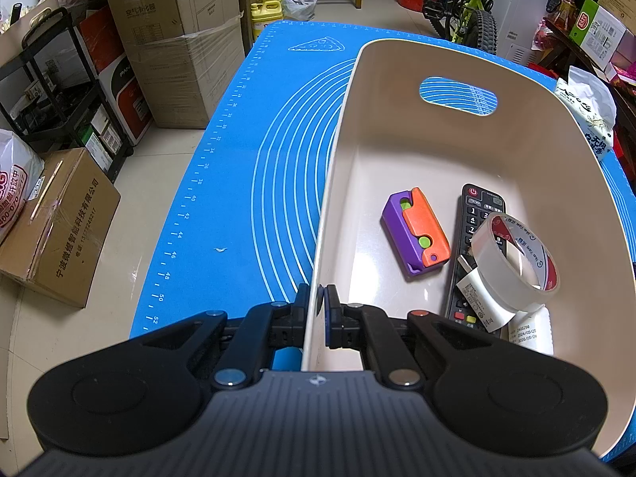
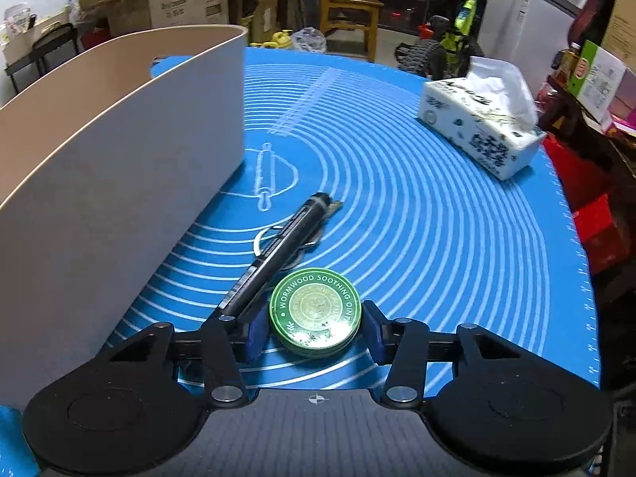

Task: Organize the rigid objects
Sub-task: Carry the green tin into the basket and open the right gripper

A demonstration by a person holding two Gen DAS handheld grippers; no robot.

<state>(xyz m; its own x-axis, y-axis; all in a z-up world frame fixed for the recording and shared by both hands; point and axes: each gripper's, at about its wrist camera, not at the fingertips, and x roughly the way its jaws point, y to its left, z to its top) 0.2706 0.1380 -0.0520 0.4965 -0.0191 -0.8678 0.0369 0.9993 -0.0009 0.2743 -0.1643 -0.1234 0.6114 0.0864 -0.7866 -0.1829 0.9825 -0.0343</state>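
Observation:
A beige bin [image 1: 397,51] stands on the blue mat [image 1: 238,183]. My left gripper [image 1: 318,298] is shut on its near left wall, one finger inside and one outside. In the bin lie a purple and orange toy [image 1: 415,232], a black remote [image 1: 475,214], a roll of clear tape [image 1: 512,258] and a white plug [image 1: 477,294]. In the right wrist view a round green ointment tin [image 2: 316,312] lies flat on the mat, and my right gripper [image 2: 314,320] has a pad against each side of it. A black pen [image 2: 278,254] rests on a key ring [image 2: 264,240] just beyond the tin.
The bin's outer wall [image 2: 119,139] rises left of the tin. A tissue pack [image 2: 481,131] sits at the mat's far right. Cardboard boxes [image 1: 179,51], a black rack [image 1: 59,91], yellow jugs [image 1: 268,8] and a child's bike [image 1: 469,8] surround the table.

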